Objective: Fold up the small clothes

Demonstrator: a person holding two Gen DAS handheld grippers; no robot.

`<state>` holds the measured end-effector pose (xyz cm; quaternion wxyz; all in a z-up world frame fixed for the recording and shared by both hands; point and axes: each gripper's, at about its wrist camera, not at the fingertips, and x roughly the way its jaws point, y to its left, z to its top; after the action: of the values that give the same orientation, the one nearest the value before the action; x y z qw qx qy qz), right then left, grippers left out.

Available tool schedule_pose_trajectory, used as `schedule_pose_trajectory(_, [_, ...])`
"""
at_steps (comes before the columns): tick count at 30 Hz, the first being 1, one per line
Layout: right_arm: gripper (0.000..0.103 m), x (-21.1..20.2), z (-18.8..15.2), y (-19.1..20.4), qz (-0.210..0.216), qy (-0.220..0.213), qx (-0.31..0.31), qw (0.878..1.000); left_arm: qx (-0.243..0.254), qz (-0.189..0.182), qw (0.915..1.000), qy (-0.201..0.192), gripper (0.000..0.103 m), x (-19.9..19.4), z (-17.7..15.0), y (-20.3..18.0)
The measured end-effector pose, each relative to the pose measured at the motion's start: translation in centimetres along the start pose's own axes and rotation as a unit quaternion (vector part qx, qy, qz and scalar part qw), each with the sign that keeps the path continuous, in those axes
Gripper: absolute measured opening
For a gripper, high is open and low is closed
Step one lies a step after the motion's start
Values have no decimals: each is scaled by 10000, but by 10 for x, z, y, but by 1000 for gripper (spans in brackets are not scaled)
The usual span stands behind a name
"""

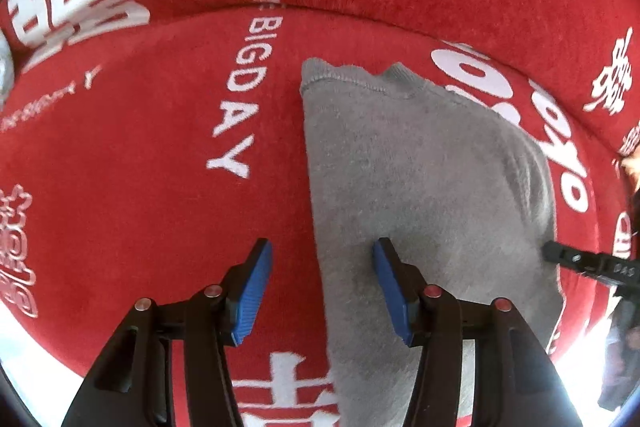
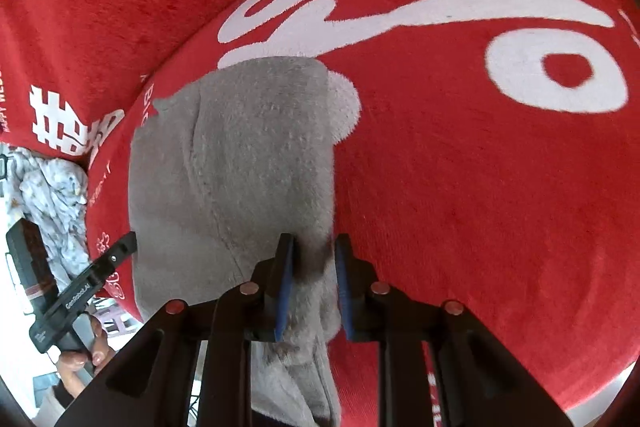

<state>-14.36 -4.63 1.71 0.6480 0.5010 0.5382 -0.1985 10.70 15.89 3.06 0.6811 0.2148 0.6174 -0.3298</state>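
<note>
the right gripper (image 2: 314, 287) is seen nearest, its jaws drawn close around the right edge of the grey garment (image 2: 240, 163); whether the pads pinch the cloth cannot be told. the left gripper (image 1: 322, 291) is held released, one pad over the garment's left edge and the other over the red blanket (image 1: 152, 155), nothing grasped. the garment lies flat on the blanket, hem away from the cameras.

a likely fault: the plush blanket could be pinched along with the garment and lifted, since both are soft and lie pressed together. only one layer might be caught on the right, so the fold would be skewed. ample bare blanket is left on both sides for moving. a crumpled pale cloth (image 2: 52, 195) lies well apart, past the blanket's edge.
</note>
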Motion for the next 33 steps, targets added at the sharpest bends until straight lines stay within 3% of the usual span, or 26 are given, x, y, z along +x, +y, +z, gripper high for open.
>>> schedule_pose_trajectory(3, [21, -17, -11, -1, -31, -63, 28, 10000, 61, 111, 9999, 86, 55, -15, -5, 1])
schedule_pose_trajectory(5, [15, -25, -18, 11, 29, -116, -16, 9999, 59, 85, 9999, 125, 55, -25, -12, 1])
schedule_pose_trajectory(10, [14, -42, -43, 40, 223, -277, -448, 9984, 205, 114, 9995, 208, 55, -38, -34, -11])
schedule_pose_trajectory(12, [14, -40, -51, 52, 230, -215, -656, 9973, 223, 250, 9988, 366, 55, -30, -45, -15])
schedule_pose_trajectory(15, [14, -18, -58, 64, 8, -4, -858, 9963, 167, 280, 9990, 292, 56, -24, -53, -16])
schedule_pose_trajectory(17, [14, -4, -59, 63, -247, 116, -921, 9954, 126, 388, 9988, 273, 66, -24, -54, -15])
schedule_pose_trajectory(21, [5, 12, -63, 43, -392, 315, -689, 9964, 34, 293, 9990, 334, 66, -24, -52, -11])
schedule_pose_trajectory(33, [6, 2, -71, 39, -335, 482, -489, 9971, 108, 351, 9982, 474, 66, -24, -56, -15])
